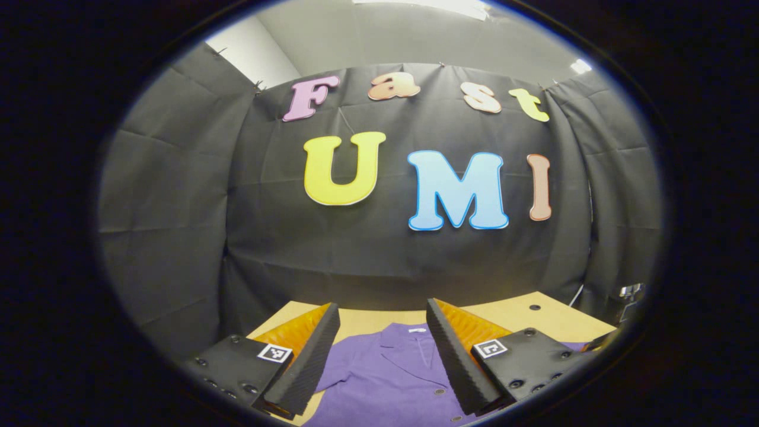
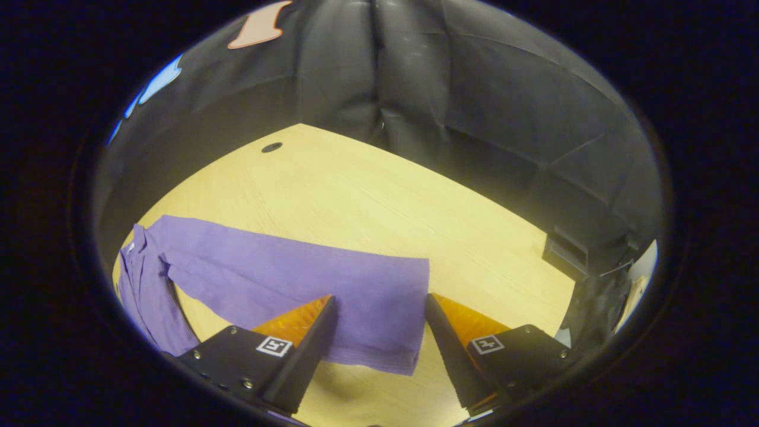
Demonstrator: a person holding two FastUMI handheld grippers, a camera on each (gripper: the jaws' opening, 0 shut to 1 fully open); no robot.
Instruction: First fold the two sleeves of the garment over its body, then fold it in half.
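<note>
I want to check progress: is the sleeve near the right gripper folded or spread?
Spread. The sleeve lies stretched flat on the table, away from the shirt body.

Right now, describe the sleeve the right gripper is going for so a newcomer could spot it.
Start at the wooden table; a purple garment lies at its left side. One sleeve stretches flat from the garment toward the table's middle. Its squared cuff end lies between the open fingers of the right gripper, unlike the bunched body.

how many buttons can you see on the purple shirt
2. One small dark button sits on the purple ribbed collared shirt just below its collar, and a second button lies lower along the front. More may be hidden beyond the edge of the left gripper view.
</note>
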